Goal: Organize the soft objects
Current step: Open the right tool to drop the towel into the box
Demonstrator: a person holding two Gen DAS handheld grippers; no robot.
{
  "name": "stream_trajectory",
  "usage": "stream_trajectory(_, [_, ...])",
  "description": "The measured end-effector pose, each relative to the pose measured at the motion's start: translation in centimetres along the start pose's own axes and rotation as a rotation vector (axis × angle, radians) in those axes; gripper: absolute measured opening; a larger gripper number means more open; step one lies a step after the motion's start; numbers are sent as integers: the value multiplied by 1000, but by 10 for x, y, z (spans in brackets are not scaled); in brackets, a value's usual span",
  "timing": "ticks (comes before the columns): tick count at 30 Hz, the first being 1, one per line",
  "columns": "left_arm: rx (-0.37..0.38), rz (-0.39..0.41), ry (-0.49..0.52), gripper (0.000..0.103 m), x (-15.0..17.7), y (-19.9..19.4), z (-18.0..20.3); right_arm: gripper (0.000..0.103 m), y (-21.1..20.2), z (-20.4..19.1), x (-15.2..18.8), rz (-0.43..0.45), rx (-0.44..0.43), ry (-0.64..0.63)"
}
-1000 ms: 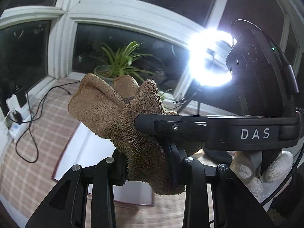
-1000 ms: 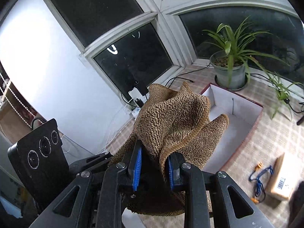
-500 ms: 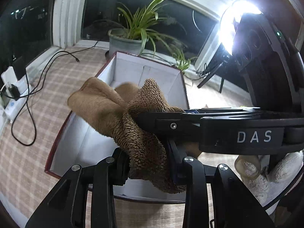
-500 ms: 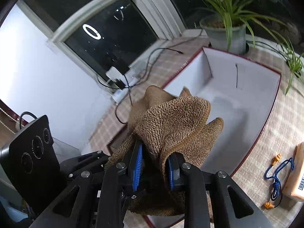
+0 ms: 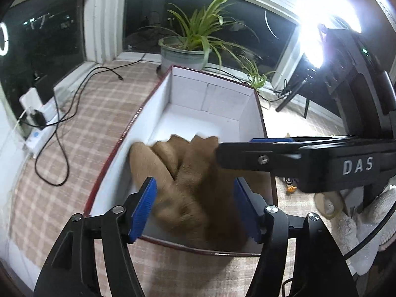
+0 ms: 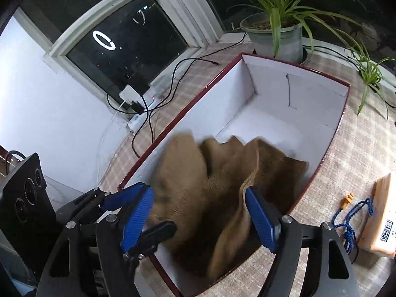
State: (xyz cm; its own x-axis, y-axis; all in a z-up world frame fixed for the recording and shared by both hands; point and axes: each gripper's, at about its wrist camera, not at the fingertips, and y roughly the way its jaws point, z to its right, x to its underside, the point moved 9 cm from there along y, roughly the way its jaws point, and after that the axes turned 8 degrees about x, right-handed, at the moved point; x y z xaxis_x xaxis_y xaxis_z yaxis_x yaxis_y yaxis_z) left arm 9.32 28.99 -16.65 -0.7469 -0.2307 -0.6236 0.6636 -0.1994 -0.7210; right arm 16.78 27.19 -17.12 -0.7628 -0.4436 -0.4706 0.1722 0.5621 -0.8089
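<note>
A brown terry towel [image 5: 188, 185] [image 6: 222, 193] is dropping, blurred, into the near end of a white cardboard box with a dark red rim [image 5: 212, 99] [image 6: 272, 94]. My left gripper [image 5: 195, 208] hangs over that end with its jaws opening, the blue pads [image 5: 143, 208] apart from the cloth. My right gripper [image 6: 200, 217] is beside it, its jaws opening too; the towel lies between the blue pads [image 6: 262, 220] without being pressed. In the left wrist view the right gripper's finger [image 5: 284, 158] crosses from the right, above the towel.
A potted spider plant [image 5: 188, 47] [image 6: 277, 32] stands behind the box on the checked cloth. Cables and a power strip [image 5: 37, 123] [image 6: 136, 99] lie to the left. A cardboard parcel [image 6: 383, 212] and a blue cord [image 6: 351, 220] sit right of the box. White plush things [image 5: 358, 217] lie at the right.
Both grippers sank over the box and opened. The towel, earlier pinched upright in both, has slipped out and fallen into the box's near end.
</note>
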Motion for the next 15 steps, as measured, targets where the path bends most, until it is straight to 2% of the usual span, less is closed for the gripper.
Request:
stream_trajectory(2, [-19, 8, -8, 69, 1, -4, -3, 74, -5, 1, 1, 9, 10, -6])
stream_trajectory(8, [-11, 35, -32, 69, 2, -16, 1, 74, -32, 6, 7, 62, 35, -26])
stream_trajectory(15, [0, 79, -31, 69, 2, -29, 24, 74, -77, 33, 25, 140, 68, 6])
